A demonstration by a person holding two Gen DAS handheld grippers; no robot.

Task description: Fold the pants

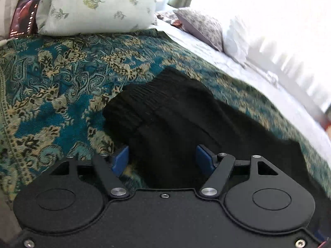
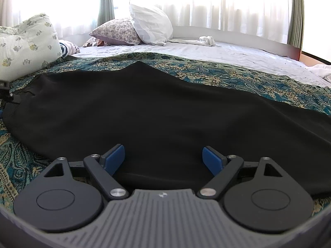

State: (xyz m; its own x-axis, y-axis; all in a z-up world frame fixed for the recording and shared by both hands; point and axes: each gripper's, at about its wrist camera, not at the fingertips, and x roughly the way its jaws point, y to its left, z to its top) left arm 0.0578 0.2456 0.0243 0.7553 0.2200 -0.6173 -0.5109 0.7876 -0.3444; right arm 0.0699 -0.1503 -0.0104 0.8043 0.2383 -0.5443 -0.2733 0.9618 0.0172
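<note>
Our left gripper [image 1: 162, 158] stands apart over the black knit pants [image 1: 178, 111], their ribbed cuff just ahead. Our right gripper [image 2: 163, 158] gapes too, astride the near edge, likely ready to pinch.

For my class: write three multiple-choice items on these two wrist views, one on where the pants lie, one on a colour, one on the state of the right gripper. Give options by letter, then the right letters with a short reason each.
1. Where do the pants lie?
A. On the patterned bedspread
B. On a wooden floor
C. Over a chair back

2. What colour are the pants?
A. White
B. Red
C. Black

3. How do the jaws of the right gripper stand?
A. Shut tight with nothing between them
B. Open, with the cloth between them but not pressed
C. Clamped on a pillow

Answers:
1 A: the teal and gold bedspread shows around the cloth in both views.
2 C: the cloth is black against the coloured spread.
3 B: the blue pads stand well apart, with black cloth lying loose in the gap.
</note>
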